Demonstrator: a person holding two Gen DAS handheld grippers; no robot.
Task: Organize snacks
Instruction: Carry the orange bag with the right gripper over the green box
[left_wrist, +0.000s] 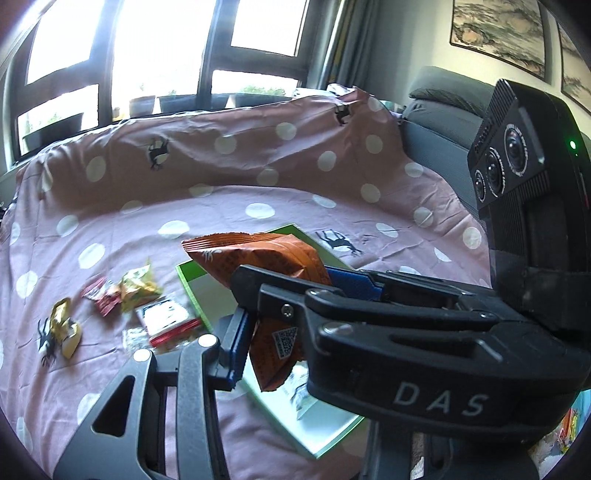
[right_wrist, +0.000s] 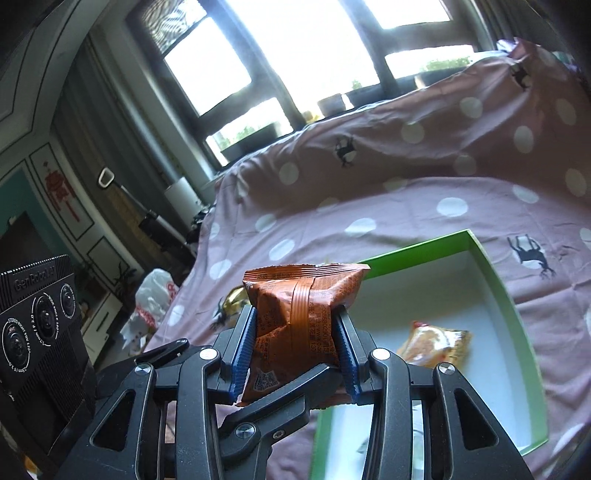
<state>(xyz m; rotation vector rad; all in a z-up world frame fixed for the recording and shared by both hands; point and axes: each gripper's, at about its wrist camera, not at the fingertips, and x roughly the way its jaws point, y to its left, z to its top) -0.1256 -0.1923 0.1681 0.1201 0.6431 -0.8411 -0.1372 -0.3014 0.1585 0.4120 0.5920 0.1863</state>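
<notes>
Pink polka-dot bedding (left_wrist: 258, 199) with small deer prints covers a bed under a bright window, and a shallow green box (right_wrist: 517, 314) with a white floor lies open on it. Both tools are clamped on one orange snack packet (right_wrist: 299, 321), held in the air above the box's near-left corner. In the right wrist view the right gripper (right_wrist: 295, 358) pinches the packet's lower half between its blue pads, jaws closed on it and denting the foil inward. In the left wrist view the left gripper (left_wrist: 243, 332) shows one blue pad against the packet's edge, and the other tool crosses in front from the right, so both sets of jaws grip the same packet (left_wrist: 266, 273). Sharing the hold likely keeps the puffy, slippery bag from twisting, or prepares a pass from one tool to the other; which is meant I cannot tell. Inside the box, toward its right wall, one pale orange-yellow packet (right_wrist: 436, 347) already rests, so the box looks like the collecting place. Left of the box, several small wrapped snacks (left_wrist: 125, 291) in yellow, red and clear film lie loose on the bedding, not yet gathered.
</notes>
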